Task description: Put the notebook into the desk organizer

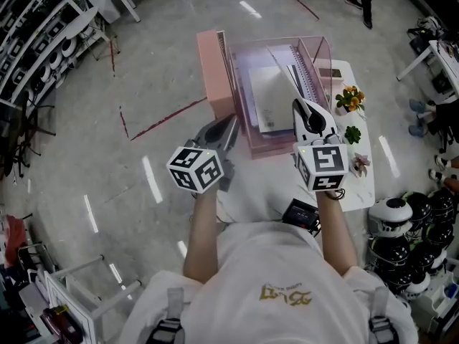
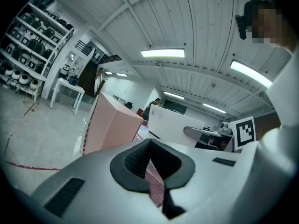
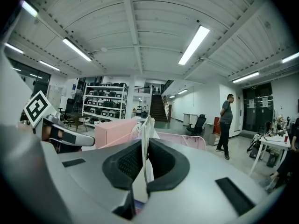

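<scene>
A pink wire-mesh desk organizer (image 1: 316, 49) stands on a white table (image 1: 362, 185), with a solid pink box (image 1: 214, 74) against its left side. A white notebook (image 1: 271, 99) leans inside the organizer, in front of a spiral-bound one (image 1: 300, 74). My right gripper (image 1: 308, 107) is shut on the white notebook's right edge; its thin edge (image 3: 144, 139) runs up between the right gripper's (image 3: 142, 171) jaws. My left gripper (image 1: 231, 125) is at the organizer's front left corner, and pink mesh (image 2: 155, 183) is pinched between the left gripper's (image 2: 152, 169) jaws.
Small potted plants (image 1: 349, 99) and a black device (image 1: 304, 214) sit on the table. Helmets (image 1: 416, 221) are stacked on the floor at the right, and racks (image 1: 32, 34) line the left. A person (image 3: 226, 125) stands far off.
</scene>
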Available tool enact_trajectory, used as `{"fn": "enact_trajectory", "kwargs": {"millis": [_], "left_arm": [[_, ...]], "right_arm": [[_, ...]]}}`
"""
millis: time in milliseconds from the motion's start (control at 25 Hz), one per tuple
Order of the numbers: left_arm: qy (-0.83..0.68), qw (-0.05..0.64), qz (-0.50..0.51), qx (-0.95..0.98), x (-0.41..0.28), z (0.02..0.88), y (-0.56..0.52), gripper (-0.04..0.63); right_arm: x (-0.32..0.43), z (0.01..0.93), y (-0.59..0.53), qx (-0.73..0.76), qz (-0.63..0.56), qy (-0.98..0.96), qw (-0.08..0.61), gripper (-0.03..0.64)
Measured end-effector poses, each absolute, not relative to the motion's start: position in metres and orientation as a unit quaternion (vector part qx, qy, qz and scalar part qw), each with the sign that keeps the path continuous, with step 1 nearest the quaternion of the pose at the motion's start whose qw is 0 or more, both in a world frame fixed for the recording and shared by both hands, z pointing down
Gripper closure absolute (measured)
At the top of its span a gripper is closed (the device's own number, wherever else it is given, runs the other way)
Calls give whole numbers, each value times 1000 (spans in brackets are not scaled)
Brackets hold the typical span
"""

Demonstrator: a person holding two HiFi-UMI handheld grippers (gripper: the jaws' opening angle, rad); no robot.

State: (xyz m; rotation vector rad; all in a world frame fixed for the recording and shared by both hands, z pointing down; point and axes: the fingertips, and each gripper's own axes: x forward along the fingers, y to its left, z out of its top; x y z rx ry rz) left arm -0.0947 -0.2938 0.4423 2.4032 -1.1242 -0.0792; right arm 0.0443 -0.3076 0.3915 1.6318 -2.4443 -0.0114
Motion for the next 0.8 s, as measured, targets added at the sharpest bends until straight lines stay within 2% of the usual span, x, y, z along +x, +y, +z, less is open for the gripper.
{"fn": "enact_trajectory", "kwargs": {"millis": [800], "left_arm": [[-423, 254, -26, 869, -102, 454, -297, 581]], "right_arm": [[18, 414, -316, 510, 18, -851, 122, 554]]}}
